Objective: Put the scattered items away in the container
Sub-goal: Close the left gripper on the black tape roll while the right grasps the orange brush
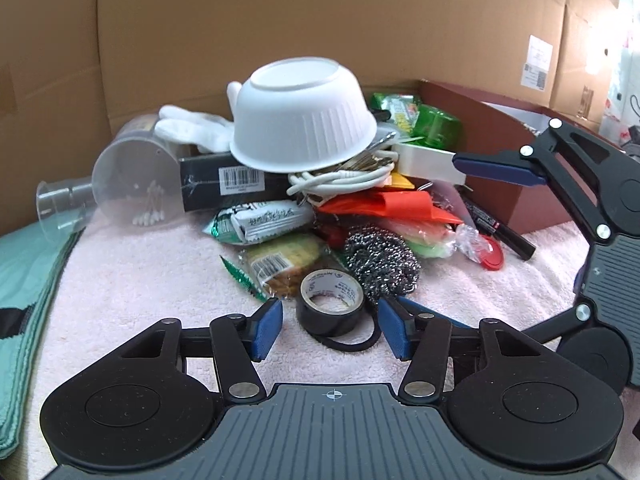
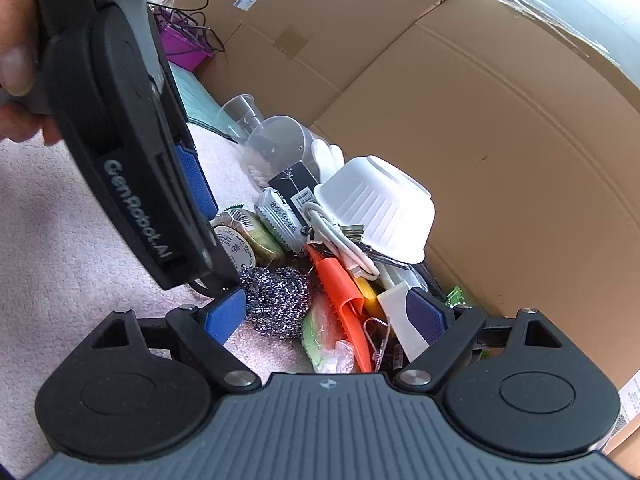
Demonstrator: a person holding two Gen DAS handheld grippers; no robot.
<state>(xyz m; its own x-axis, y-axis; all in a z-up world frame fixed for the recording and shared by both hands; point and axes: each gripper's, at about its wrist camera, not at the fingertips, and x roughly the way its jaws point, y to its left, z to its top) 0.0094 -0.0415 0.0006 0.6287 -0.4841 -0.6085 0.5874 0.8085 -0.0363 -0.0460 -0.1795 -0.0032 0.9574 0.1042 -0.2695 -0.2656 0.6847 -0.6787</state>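
Note:
A pile of items lies on a pink towel (image 1: pixel 132 280). On top is an upturned white bowl (image 1: pixel 304 120). A black tape roll (image 1: pixel 330 300) sits at the front, between the open pads of my left gripper (image 1: pixel 330 328). Behind the roll lies a steel scourer (image 1: pixel 380 260), also seen in the right wrist view (image 2: pixel 276 300). My right gripper (image 2: pixel 326 316) is open over the scourer, an orange tool (image 2: pixel 344 296) and a white scraper (image 2: pixel 400 320). The dark red container box (image 1: pixel 492 140) stands at the right behind the pile.
Cardboard walls (image 1: pixel 280 20) close off the back. A clear plastic jar (image 1: pixel 132 176) with cotton swabs, white gloves (image 1: pixel 192 128), snack packets (image 1: pixel 260 220), a white cable (image 1: pixel 340 178) and a red lid (image 1: pixel 490 254) lie in the pile. A green cloth (image 1: pixel 24 280) lies at left.

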